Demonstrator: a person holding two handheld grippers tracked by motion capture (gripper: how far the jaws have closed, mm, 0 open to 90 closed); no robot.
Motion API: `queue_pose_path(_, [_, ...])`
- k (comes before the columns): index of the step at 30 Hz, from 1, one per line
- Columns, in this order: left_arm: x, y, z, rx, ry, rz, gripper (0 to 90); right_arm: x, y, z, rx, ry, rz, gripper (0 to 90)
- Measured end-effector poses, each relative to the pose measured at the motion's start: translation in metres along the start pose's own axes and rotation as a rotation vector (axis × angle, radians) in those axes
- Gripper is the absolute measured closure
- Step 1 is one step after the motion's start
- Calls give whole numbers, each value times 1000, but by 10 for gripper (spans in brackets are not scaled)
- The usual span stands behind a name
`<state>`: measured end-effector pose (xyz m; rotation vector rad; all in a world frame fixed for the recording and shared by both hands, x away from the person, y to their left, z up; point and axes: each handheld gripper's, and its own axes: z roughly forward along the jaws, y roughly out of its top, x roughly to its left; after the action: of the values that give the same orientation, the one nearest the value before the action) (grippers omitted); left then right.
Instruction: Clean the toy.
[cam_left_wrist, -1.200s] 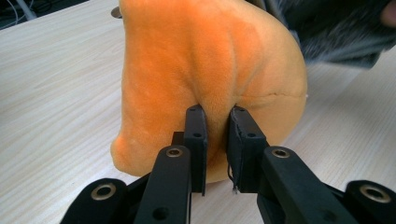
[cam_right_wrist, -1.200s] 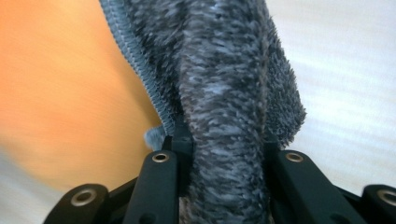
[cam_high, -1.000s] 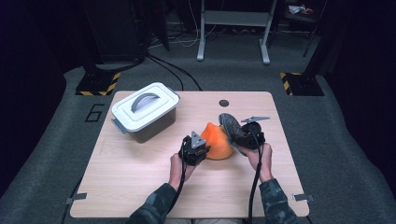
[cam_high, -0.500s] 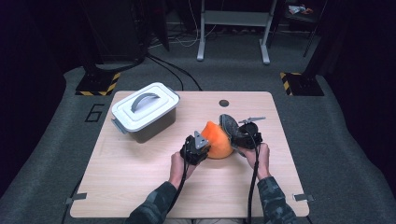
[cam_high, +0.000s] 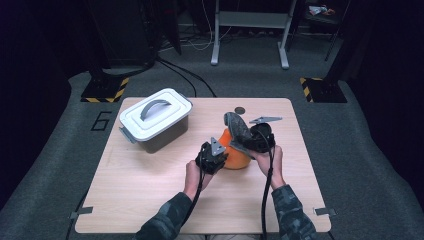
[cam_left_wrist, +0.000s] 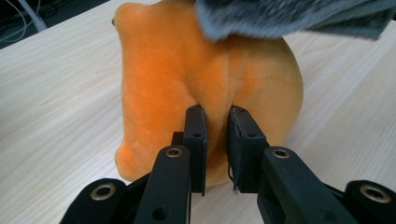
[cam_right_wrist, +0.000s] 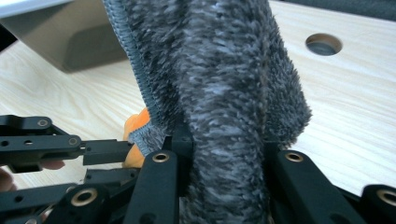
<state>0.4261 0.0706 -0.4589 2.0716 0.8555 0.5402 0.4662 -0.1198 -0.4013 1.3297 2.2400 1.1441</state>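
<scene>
The left gripper (cam_left_wrist: 215, 126) has its jaws nearly closed, pinching a fold of the orange plush toy (cam_left_wrist: 196, 79), which sits on the wooden table (cam_high: 150, 195) directly ahead of them. The right gripper (cam_right_wrist: 224, 149) has its jaws spread around a thick bundle of grey fuzzy fabric (cam_right_wrist: 219, 70), clamped between them and rising above, draped over the toy's top. A lidded white container (cam_high: 155, 117) stands apart, beyond the left gripper.
</scene>
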Motion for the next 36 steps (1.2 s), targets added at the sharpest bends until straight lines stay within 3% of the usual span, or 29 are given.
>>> queue_pose_path(2, [1,-1,0,6,-4,-5,786,1,-1,6,15,2,-8,702])
queue_pose_path(4, [3,-2,1,9,-14,-10,786,2,-3,11,35,-30,-34,702])
queue_pose_path(8, [3,-4,2,12,-17,-16,786,-4,-9,19,46,-51,-32,702])
queue_pose_path(16, [4,-6,3,14,-20,-18,789,-20,-20,19,63,-95,22,702])
queue_pose_path(22, [3,-7,3,16,-22,-18,788,-41,-39,24,86,-114,102,702])
queue_pose_path(26, [4,-7,3,15,-20,-19,787,-51,-52,33,138,-154,121,704])
queue_pose_path(27, [4,-7,3,13,-21,-19,787,-53,-56,35,165,-150,147,704])
queue_pose_path(33, [4,-6,1,20,-25,-13,786,-62,-68,44,205,-145,157,701])
queue_pose_path(36, [4,-6,1,17,-27,-11,785,-59,-63,35,180,-192,154,702])
